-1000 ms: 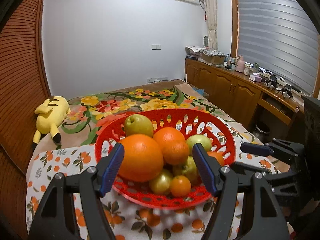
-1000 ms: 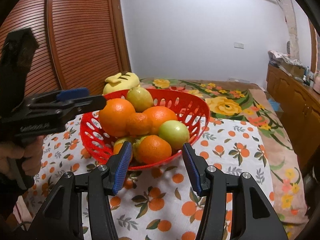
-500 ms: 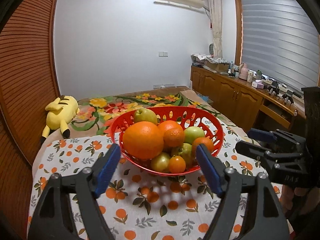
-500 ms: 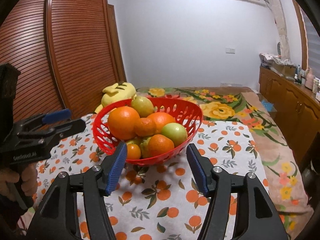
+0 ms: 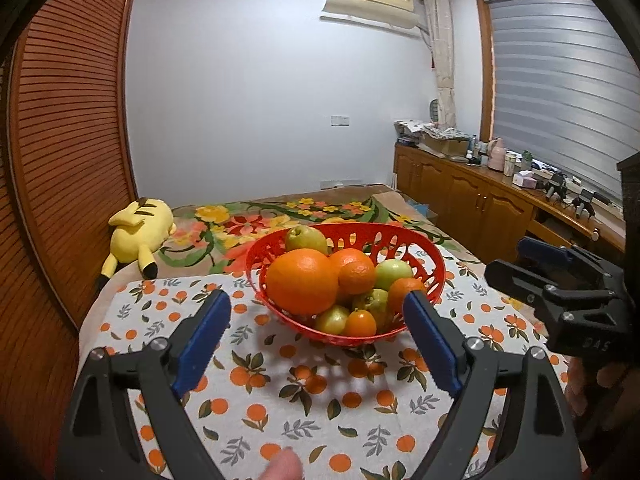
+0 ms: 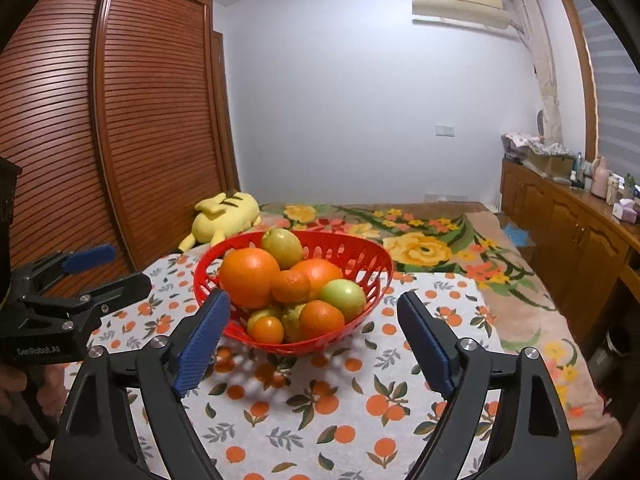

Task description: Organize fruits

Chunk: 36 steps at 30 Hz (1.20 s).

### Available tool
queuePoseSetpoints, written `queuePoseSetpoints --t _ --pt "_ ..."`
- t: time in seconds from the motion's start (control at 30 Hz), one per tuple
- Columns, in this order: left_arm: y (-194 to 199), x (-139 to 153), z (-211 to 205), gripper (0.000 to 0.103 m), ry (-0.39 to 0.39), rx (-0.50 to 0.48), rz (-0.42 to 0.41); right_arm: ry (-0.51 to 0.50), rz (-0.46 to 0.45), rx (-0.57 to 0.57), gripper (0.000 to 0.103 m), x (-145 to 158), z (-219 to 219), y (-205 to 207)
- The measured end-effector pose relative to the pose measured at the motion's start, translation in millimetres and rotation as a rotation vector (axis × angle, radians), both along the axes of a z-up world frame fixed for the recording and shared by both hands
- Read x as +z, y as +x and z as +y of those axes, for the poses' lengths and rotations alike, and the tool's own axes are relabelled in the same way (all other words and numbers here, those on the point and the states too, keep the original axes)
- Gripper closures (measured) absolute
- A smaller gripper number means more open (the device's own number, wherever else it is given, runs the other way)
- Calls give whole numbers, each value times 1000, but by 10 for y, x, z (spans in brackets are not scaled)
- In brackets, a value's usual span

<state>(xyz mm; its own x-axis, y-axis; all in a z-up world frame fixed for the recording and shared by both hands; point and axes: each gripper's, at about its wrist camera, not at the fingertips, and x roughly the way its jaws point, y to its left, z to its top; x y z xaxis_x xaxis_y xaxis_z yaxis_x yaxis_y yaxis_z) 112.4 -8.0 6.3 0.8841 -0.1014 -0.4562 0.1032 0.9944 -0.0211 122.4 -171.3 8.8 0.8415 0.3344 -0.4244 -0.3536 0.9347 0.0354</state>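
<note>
A red plastic basket (image 5: pixel 428 256) (image 6: pixel 372 264) stands on the orange-print tablecloth, heaped with fruit: a big orange (image 5: pixel 302 282) (image 6: pixel 250 278), smaller oranges, green apples (image 5: pixel 394 274) (image 6: pixel 344 294) and a pear (image 5: pixel 306 238) at the back. My left gripper (image 5: pixel 316 338) is drawn back from the basket's near side, jaws opening, nothing between them. My right gripper (image 6: pixel 314 334) also hangs short of the basket, jaws opening and empty. Each gripper appears at the edge of the other's view, the right gripper (image 5: pixel 556 276) and the left gripper (image 6: pixel 76 276).
The tablecloth (image 5: pixel 280 400) covers a small table in front of a bed with a floral blanket (image 6: pixel 432 236). A yellow plush toy (image 5: pixel 138 232) lies on the bed by the wooden louvred wardrobe (image 6: pixel 120 140). Wooden cabinets (image 5: pixel 480 208) with clutter line the right wall.
Both grippers have pulled back and risen from the basket, which now looks smaller and farther. Both pairs of jaws have spread wider. The fruit has not moved.
</note>
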Motion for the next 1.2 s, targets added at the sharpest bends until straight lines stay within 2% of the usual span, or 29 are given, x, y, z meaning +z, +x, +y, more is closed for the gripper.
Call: queuePoseSetpoints --t 0.1,0.5,1.2 --pt "-45 -2 -20 14 16 17 -2 3 -8 0 15 18 0 -37" --pt "-234 7 90 14 -14 32 -14 6 -2 -18 15 -19 30 -119" --pt "-266 -35 141 14 -16 44 -1 5 5 -27 15 -64 8 -139"
